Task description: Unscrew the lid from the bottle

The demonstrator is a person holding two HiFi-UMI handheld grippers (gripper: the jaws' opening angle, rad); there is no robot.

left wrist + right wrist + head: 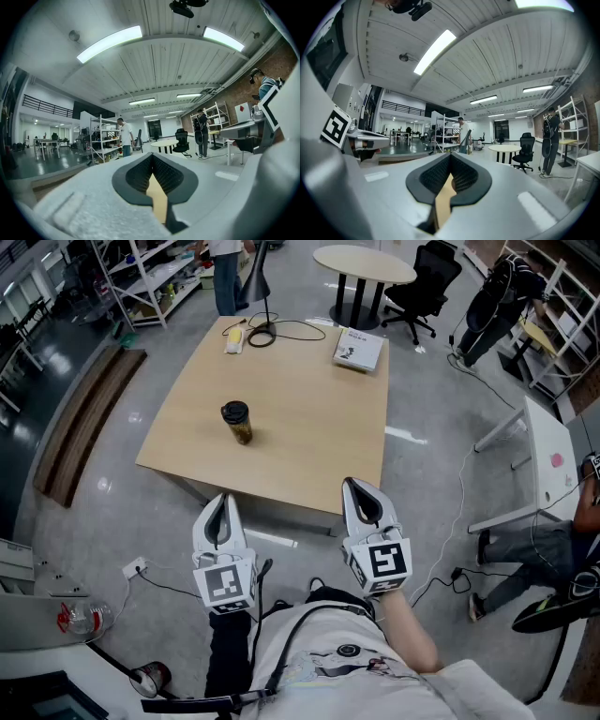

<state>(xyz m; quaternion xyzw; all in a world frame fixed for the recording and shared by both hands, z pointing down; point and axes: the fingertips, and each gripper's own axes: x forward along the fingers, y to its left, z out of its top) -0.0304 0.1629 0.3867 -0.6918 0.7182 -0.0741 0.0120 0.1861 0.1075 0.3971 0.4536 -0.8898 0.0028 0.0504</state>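
A small bottle (236, 423) with a dark lid and amber contents stands upright on the wooden table (309, 427), left of its middle. My left gripper (221, 504) hangs in front of the table's near edge, shut and empty, well short of the bottle. My right gripper (360, 491) is level with it to the right, also shut on nothing. In the left gripper view the left gripper (152, 157) has its tips together, with only a strip of tabletop showing. The right gripper (450, 157) looks the same in its own view. The bottle is hidden in both gripper views.
A desk lamp (258, 296) with its cable, a book (358, 349) and a small yellow-white item (233, 339) sit at the table's far edge. A round table (364, 264), an office chair (427, 282), shelving (155, 273) and standing people are beyond. Another person sits at the right (562, 549).
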